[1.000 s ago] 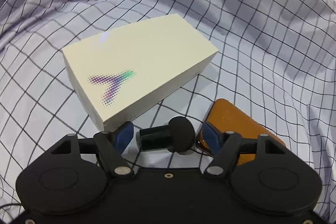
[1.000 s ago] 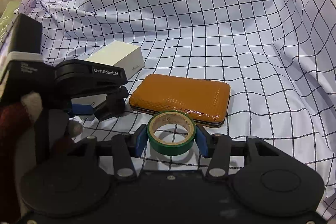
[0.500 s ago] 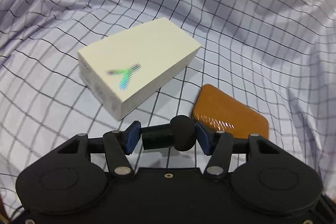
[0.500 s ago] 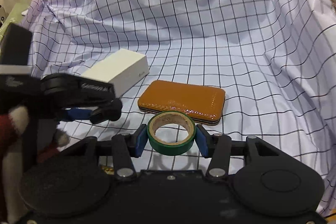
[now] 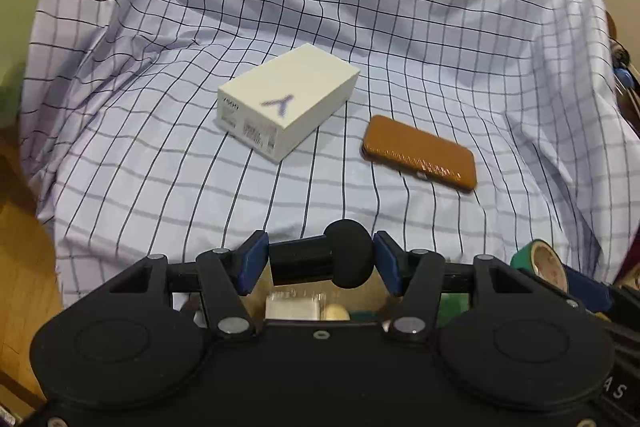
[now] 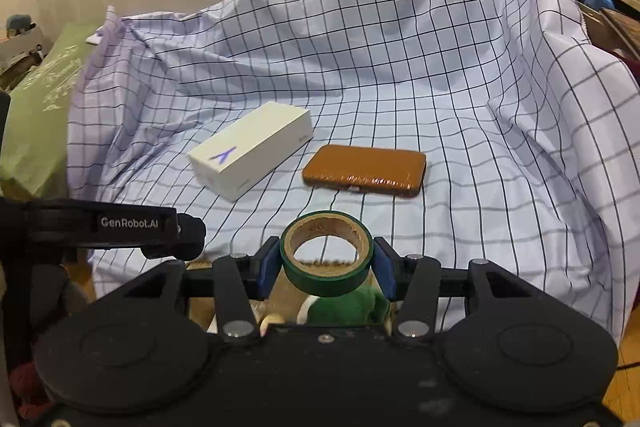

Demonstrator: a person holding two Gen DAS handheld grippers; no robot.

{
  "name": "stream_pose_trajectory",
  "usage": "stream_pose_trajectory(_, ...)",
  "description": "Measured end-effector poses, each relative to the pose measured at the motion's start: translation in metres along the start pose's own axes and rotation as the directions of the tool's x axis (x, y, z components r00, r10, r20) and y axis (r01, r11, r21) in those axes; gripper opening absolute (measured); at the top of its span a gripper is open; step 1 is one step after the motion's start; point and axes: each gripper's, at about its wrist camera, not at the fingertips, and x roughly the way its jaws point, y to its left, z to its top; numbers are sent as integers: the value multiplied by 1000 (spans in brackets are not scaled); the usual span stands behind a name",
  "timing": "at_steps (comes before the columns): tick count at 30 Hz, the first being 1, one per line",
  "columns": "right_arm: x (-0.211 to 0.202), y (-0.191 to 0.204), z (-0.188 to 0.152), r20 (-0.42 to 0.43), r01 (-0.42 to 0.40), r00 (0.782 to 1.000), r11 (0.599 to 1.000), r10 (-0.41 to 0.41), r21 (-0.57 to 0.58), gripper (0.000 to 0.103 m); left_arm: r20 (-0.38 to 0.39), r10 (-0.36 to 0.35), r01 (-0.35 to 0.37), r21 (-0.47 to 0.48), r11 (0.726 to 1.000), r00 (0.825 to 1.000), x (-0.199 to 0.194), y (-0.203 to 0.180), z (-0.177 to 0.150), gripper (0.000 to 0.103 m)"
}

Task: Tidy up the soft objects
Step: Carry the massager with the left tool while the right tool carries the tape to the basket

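Two hand-held grippers: the left hand-held gripper pinched one black foam-tipped microphone, the right hand-held gripper one green tape roll; one white box and one tan textured case lay on checked cloth.

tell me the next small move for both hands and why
Probably carry both loads on to the clutter below the cloth's near edge. The left gripper is shut on a black microphone, the right gripper on a green tape roll, both clear of the cloth.
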Motion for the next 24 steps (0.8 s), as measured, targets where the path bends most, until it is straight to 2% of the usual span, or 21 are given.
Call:
stream_pose_trajectory(12, -57, 19, -47, 30, -39, 999, 999, 40, -18, 48, 50, 29, -30, 4, 1000, 998, -38, 1, -50, 54)
stream_pose_trajectory(18, -71, 21, -54, 40, -43, 998, 999, 44, -20, 48, 66, 48, -49, 6, 999, 997, -43, 0, -59, 55)
stream_pose_trajectory(24, -60, 19, -54, -7, -29, 1000, 1000, 29, -9, 48, 53, 75, -76, 32, 997, 996, -30, 0, -53, 55)
